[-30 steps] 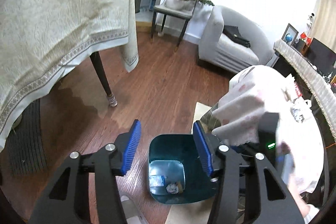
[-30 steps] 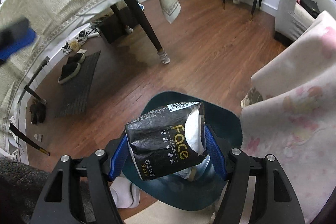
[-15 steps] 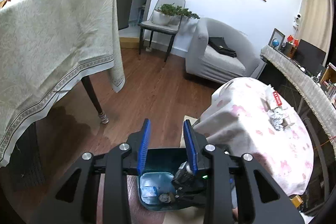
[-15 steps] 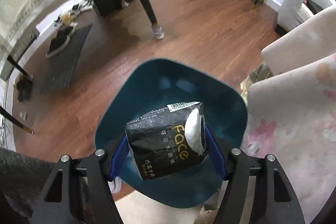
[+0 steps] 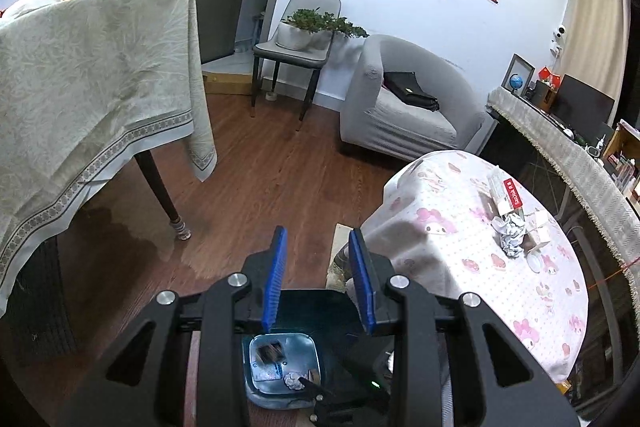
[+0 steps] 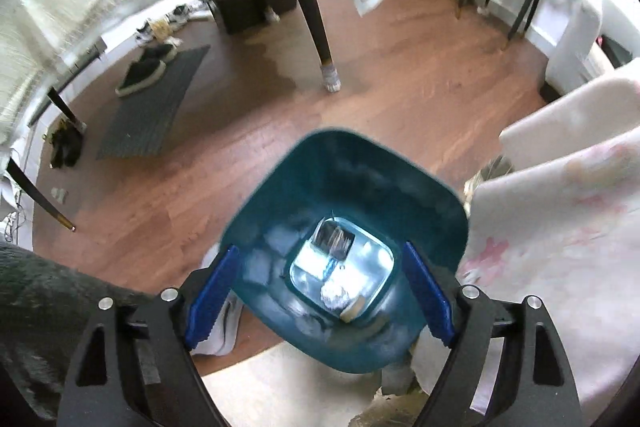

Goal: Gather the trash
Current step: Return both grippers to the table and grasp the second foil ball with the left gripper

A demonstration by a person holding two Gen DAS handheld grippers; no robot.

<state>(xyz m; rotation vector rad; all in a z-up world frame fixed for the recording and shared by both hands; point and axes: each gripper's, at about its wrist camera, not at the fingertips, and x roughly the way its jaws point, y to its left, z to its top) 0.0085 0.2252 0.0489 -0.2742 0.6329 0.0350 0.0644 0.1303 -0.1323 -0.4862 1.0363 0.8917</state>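
A teal trash bin (image 6: 352,179) stands on the wood floor beside the round table. The black tissue packet (image 6: 334,237) lies blurred at its bottom with a crumpled wad (image 6: 334,293). My right gripper (image 6: 320,291) is open and empty right above the bin. My left gripper (image 5: 318,279) is open and empty, higher up; the bin (image 5: 298,311) and packet (image 5: 272,353) show below it. Crumpled paper (image 5: 510,237), a red-and-white box (image 5: 508,193) and small scraps lie on the round table's pink-patterned cloth (image 5: 440,223).
A cloth-covered dining table (image 5: 88,75) with dark legs stands left. A grey armchair (image 5: 404,107) and a chair with plants (image 5: 300,43) are at the back. A dark mat (image 6: 156,103) with slippers lies on the floor. A sideboard (image 5: 560,147) runs along the right.
My right gripper opened and dropped the black tissue packet into the bin. My left gripper rose, tilted up toward the room and narrowed somewhat.
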